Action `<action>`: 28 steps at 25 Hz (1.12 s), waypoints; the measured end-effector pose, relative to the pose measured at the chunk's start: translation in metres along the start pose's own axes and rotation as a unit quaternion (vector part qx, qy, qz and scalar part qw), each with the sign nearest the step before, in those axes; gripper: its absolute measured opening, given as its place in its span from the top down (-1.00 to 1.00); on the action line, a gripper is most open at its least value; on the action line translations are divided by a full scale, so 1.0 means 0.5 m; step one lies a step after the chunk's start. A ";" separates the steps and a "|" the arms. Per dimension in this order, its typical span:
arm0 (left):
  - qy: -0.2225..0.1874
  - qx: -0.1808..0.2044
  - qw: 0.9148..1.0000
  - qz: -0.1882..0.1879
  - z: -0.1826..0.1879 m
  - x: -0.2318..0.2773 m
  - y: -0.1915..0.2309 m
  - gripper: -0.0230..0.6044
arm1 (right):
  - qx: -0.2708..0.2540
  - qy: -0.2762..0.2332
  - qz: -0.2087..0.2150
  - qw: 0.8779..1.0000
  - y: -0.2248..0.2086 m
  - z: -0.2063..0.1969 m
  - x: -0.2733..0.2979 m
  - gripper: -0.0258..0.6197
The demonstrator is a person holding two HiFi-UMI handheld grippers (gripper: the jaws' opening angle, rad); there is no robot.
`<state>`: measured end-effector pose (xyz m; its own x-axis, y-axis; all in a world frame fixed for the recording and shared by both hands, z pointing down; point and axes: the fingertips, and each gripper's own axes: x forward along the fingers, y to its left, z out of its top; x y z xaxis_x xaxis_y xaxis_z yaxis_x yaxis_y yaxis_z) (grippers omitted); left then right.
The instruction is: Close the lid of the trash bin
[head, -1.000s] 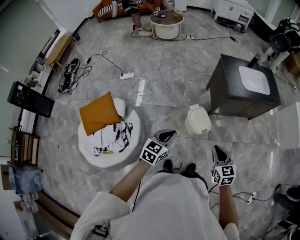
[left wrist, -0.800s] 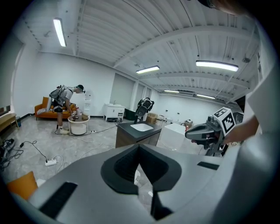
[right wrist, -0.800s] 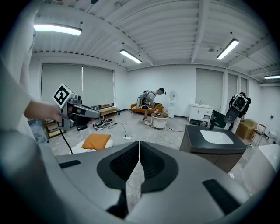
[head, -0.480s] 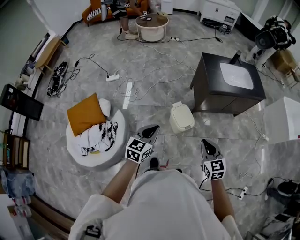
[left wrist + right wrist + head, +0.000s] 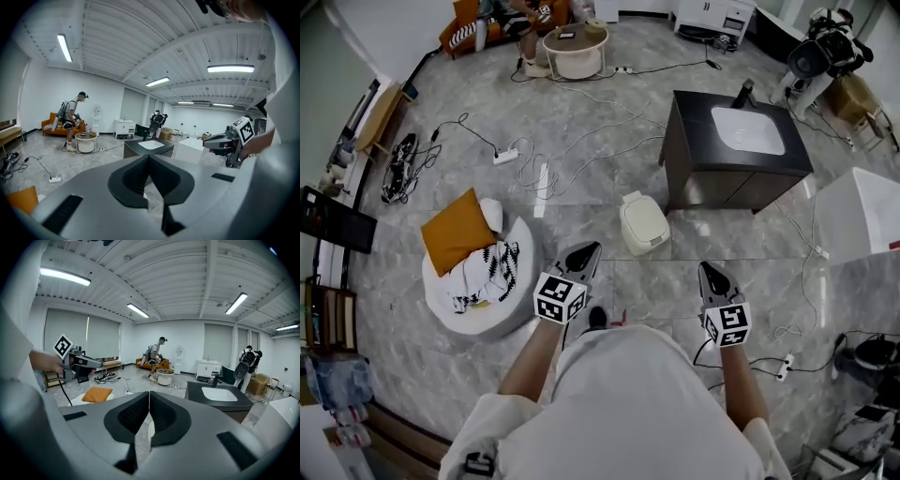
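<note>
The cream trash bin [image 5: 644,223] stands on the grey floor in front of the person, and its lid lies flat on top. My left gripper [image 5: 586,249] hovers shut to the bin's lower left, apart from it, holding nothing. My right gripper [image 5: 709,271] is also shut and empty, off to the bin's lower right. In the left gripper view the jaws [image 5: 149,157] meet with no gap, and the right gripper [image 5: 220,140] shows at the right. The right gripper view shows its own jaws [image 5: 149,393] pressed together and the left gripper [image 5: 82,363] at the left.
A dark cabinet with a white sink [image 5: 736,141] stands just behind the bin to the right. A round white cushion [image 5: 478,281] with an orange pillow [image 5: 455,230] lies on the left. Cables and a power strip [image 5: 506,156] cross the floor; a person [image 5: 155,355] stands by a round table [image 5: 574,52].
Both shut grippers have lifted a little and stayed level with each other. The head view has shifted, so bin and cabinet sit further left and higher in the frame. The lid stays down.
</note>
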<state>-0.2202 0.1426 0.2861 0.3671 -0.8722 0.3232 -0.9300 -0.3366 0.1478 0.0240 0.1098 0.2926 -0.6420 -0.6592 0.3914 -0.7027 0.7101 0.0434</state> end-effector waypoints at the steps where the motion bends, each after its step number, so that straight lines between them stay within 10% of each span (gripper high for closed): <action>1: -0.001 0.001 1.000 -0.001 0.001 0.001 -0.007 0.87 | -0.002 -0.002 0.001 1.000 -0.001 0.000 -0.003 0.82; 28: -0.002 0.002 1.000 -0.008 0.004 0.029 -0.039 0.87 | -0.001 -0.017 -0.002 1.000 -0.014 0.004 -0.027 0.83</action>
<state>-0.1969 0.1355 0.2860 0.3812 -0.8686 0.3166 -0.9243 -0.3516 0.1484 0.0371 0.1131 0.2853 -0.6491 -0.6707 0.3589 -0.7049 0.7077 0.0478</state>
